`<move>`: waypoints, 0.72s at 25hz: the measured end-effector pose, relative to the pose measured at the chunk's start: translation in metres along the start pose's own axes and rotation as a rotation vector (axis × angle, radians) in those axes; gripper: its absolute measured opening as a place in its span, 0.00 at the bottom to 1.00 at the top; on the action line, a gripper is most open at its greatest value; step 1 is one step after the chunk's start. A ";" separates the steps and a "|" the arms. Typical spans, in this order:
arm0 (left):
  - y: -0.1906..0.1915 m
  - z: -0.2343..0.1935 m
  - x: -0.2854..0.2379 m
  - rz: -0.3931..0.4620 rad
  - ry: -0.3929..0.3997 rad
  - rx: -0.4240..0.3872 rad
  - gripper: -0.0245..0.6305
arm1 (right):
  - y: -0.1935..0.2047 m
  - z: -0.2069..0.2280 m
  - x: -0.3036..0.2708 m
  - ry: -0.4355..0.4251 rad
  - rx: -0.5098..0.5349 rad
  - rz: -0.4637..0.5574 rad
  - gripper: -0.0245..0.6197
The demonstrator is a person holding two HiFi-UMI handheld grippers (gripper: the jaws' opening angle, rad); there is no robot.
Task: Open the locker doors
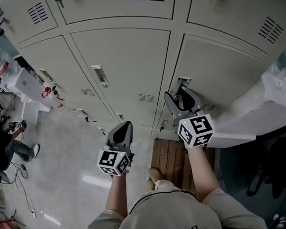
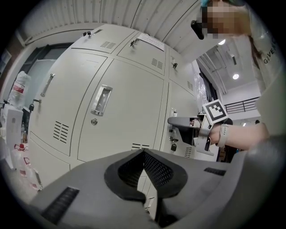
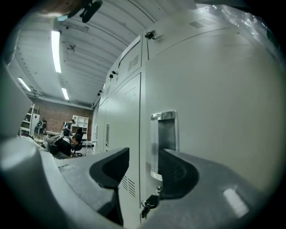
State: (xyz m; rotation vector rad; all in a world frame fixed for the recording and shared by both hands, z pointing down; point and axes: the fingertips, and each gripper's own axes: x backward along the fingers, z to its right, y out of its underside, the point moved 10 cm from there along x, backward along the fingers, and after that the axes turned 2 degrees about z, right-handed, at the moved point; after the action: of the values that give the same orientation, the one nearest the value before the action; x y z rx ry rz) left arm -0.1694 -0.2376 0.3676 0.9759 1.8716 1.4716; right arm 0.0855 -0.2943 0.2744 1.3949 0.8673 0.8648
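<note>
Locker door handle (image 3: 166,134) sits just ahead of your right gripper (image 3: 142,166), jaws spread wide (left gripper (image 2: 144,154) pinched shut, empty, well back).

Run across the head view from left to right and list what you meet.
seated person → red tag → left tool → right tool

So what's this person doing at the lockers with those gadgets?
A person stands facing a bank of grey lockers, a hand-held gripper in each hand. The right gripper is up at one door's recessed handle, jaws apart, gripping nothing. The left gripper hangs back, jaws together and empty. No door looks open yet.
</note>
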 end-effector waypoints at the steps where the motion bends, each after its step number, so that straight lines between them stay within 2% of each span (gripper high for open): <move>1: 0.000 0.000 0.000 -0.001 -0.004 -0.001 0.04 | 0.001 0.000 0.000 -0.006 -0.011 0.001 0.34; 5: 0.000 0.001 0.000 -0.001 -0.014 0.000 0.04 | 0.001 -0.002 0.005 -0.017 -0.038 0.011 0.34; 11: 0.009 0.009 0.017 -0.003 -0.015 0.012 0.04 | 0.001 -0.019 0.035 -0.017 -0.019 0.017 0.34; 18: 0.018 0.028 0.044 -0.020 0.030 0.019 0.04 | 0.003 -0.039 0.090 0.016 -0.029 0.045 0.33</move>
State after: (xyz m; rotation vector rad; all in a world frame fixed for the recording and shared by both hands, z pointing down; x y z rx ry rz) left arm -0.1690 -0.1836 0.3783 0.9459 1.9143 1.4665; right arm 0.0910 -0.1962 0.2778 1.3883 0.8352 0.9208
